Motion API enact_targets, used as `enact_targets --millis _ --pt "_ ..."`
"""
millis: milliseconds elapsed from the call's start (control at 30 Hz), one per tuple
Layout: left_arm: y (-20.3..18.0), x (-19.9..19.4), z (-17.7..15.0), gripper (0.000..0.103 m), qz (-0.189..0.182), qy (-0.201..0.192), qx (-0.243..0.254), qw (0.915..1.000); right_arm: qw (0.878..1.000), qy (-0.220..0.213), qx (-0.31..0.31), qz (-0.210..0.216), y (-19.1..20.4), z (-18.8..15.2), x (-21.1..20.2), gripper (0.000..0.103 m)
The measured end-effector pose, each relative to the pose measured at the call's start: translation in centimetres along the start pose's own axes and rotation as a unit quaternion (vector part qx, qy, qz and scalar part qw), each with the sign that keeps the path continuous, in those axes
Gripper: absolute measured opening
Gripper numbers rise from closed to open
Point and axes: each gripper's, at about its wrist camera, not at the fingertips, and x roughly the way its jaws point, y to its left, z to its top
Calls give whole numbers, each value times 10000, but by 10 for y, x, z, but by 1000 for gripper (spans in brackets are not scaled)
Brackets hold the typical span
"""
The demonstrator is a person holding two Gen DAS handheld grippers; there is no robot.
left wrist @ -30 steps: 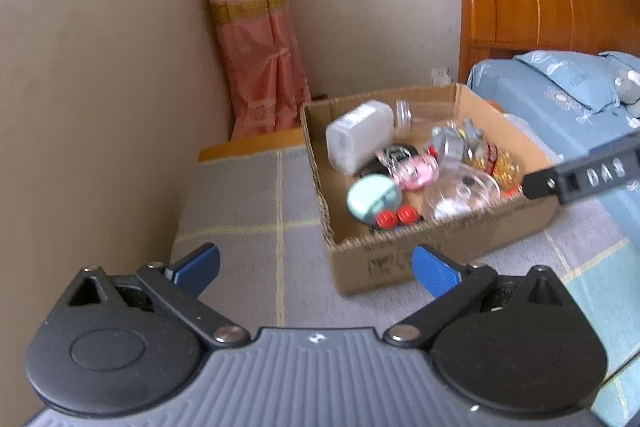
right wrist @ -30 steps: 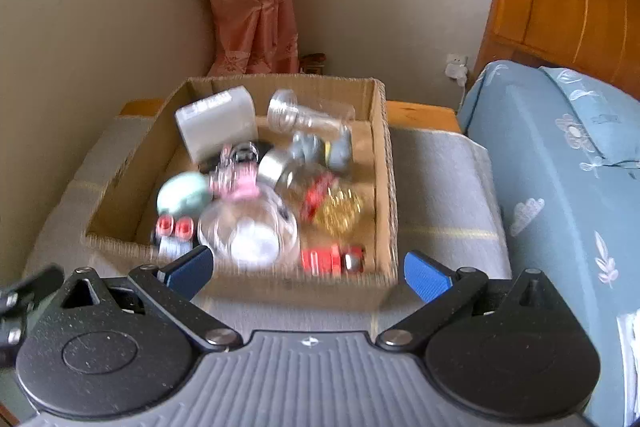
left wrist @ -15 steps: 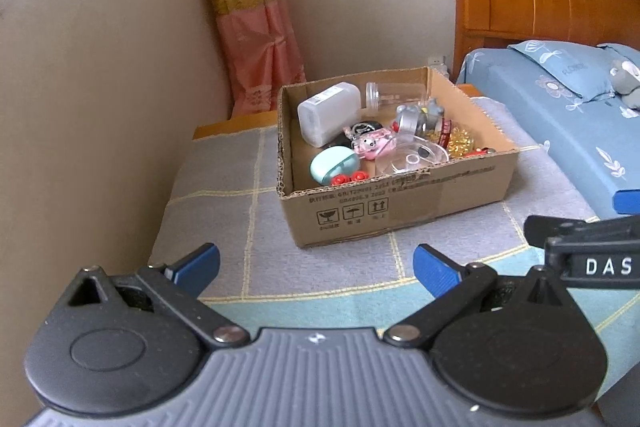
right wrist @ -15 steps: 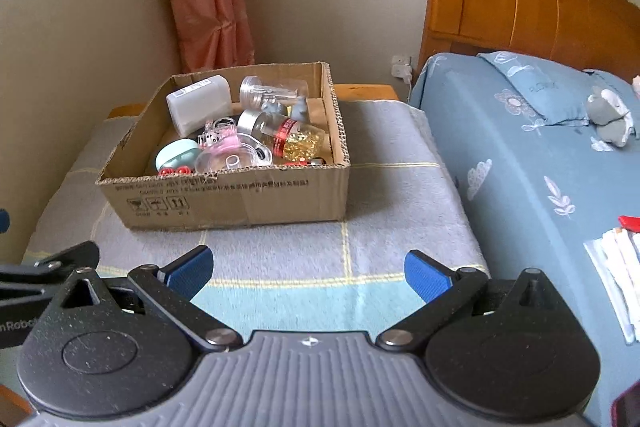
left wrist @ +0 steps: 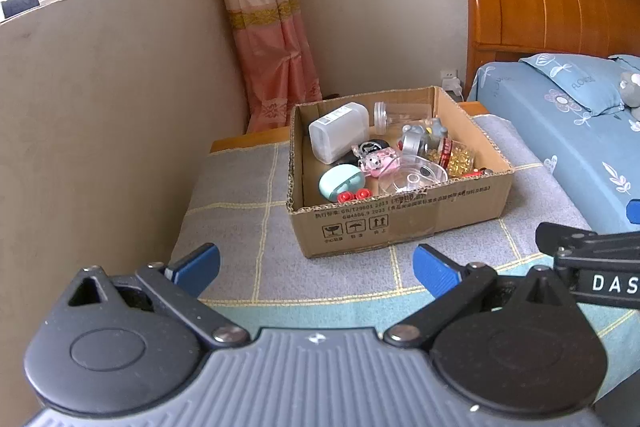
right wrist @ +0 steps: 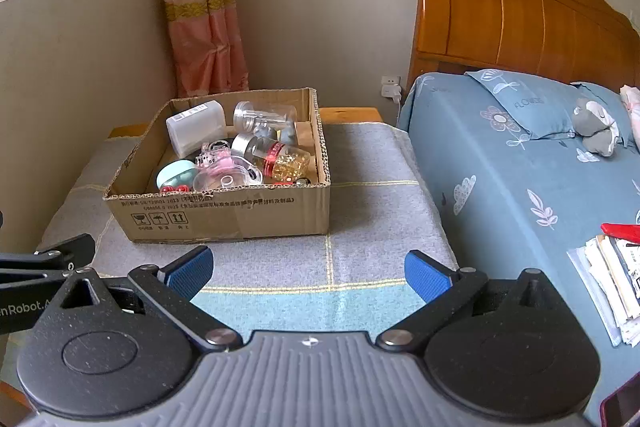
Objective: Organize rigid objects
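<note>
Right wrist: blanket [right wrist: 372,211] beside box [right wrist: 224,215].

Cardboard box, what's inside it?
The cardboard box holds a white container, a gold-filled bottle, a mint case and clear plastic pieces; whatever lies beneath them is hidden.

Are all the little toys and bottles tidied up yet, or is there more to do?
Looks nearly done: the bottles and toys all sit inside the cardboard box. Both tongs, left and right, are open and empty. Nothing loose shows on the grey blanket around it.
</note>
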Motion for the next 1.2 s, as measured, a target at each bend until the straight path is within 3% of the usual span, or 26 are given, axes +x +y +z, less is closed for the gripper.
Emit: enact_targets --millis 1200 --pt "-4 -8 1 102 71 11 -5 10000 10000 -40 4 -3 -3 0 -2 103"
